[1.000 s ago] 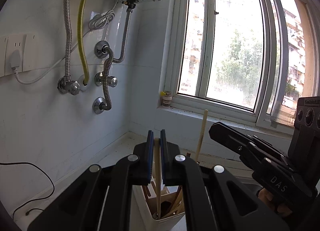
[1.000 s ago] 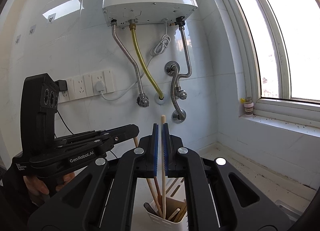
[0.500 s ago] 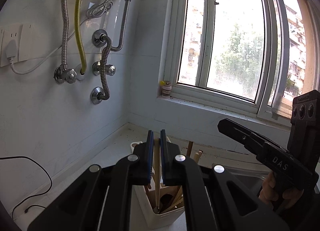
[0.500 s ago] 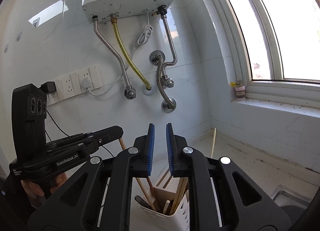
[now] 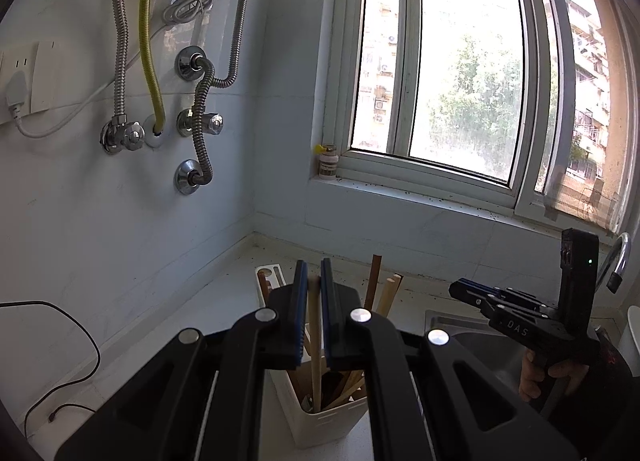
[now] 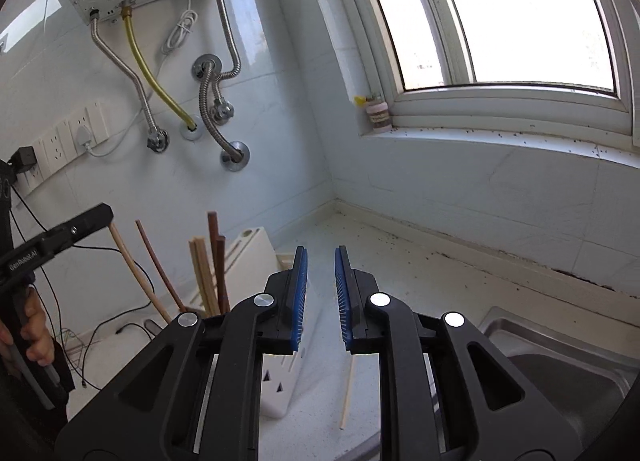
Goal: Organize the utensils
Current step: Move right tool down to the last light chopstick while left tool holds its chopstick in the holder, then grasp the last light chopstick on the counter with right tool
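Note:
My left gripper (image 5: 314, 267) is shut on a light wooden chopstick (image 5: 316, 361) that stands upright with its lower end inside the white utensil holder (image 5: 320, 427). Several more chopsticks (image 5: 376, 281) lean in that holder. In the right wrist view the holder (image 6: 276, 385) is at lower left, and the left gripper (image 6: 105, 214) hangs above it with the pale chopstick (image 6: 130, 267). My right gripper (image 6: 320, 261) is open with nothing between its blue pads (image 6: 301, 281). It also shows at the right of the left wrist view (image 5: 456, 288), beside the holder.
A thin pale stick (image 6: 347, 393) lies on the white counter under my right gripper. A steel sink (image 6: 560, 365) is at the right. A white slotted block (image 6: 248, 249) stands behind the holder. Pipes, sockets and loose cables (image 5: 80, 341) are at the left wall.
My right gripper let go of its chopstick, opened, and dropped down and to the right away from the holder. My left gripper kept its grip and barely moved.

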The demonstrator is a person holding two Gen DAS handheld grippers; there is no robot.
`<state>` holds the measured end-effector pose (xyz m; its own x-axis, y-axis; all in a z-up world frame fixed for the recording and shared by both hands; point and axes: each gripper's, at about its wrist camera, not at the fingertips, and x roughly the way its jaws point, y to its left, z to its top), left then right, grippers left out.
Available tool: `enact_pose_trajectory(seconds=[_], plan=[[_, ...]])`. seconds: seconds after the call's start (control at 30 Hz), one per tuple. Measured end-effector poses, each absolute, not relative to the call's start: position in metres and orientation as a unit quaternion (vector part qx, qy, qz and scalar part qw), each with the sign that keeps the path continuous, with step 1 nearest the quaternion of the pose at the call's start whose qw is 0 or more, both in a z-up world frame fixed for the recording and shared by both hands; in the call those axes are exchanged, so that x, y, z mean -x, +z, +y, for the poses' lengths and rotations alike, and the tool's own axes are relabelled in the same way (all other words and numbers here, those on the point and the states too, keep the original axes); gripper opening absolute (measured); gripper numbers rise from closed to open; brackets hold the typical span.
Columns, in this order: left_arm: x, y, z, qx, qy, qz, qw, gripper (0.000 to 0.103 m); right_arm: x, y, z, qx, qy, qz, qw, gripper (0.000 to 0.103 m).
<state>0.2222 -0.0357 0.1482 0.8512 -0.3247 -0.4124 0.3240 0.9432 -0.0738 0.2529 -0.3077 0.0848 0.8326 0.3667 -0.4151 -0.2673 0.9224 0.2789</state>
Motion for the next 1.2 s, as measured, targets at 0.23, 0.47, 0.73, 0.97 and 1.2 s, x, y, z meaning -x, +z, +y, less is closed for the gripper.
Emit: enact_pose_trajectory(seconds=[0.23, 0.47, 0.73, 0.97, 1.2], plan=[[-0.222, 0.146, -0.036, 0.003, -0.17, 0.217, 0.961, 0.006, -0.259, 0.027, -0.306, -0.095, 0.162, 0.317, 0.93, 0.029], [-0.221, 0.146, -0.032, 0.011, -0.17, 0.216, 0.962, 0.006, -0.255, -0.035, -0.277, -0.018, 0.181, 0.401, 0.898, 0.029], [-0.219, 0.148, -0.028, 0.018, -0.168, 0.211, 0.963, 0.006, -0.249, -0.072, -0.255, 0.037, 0.189, 0.442, 0.876, 0.022], [-0.218, 0.15, -0.026, 0.023, -0.168, 0.208, 0.963, 0.006, -0.25, -0.084, -0.246, 0.066, 0.183, 0.461, 0.866, 0.015], [-0.215, 0.153, -0.028, 0.021, -0.166, 0.205, 0.964, 0.006, -0.259, -0.09, -0.239, 0.088, 0.166, 0.466, 0.865, 0.01]])
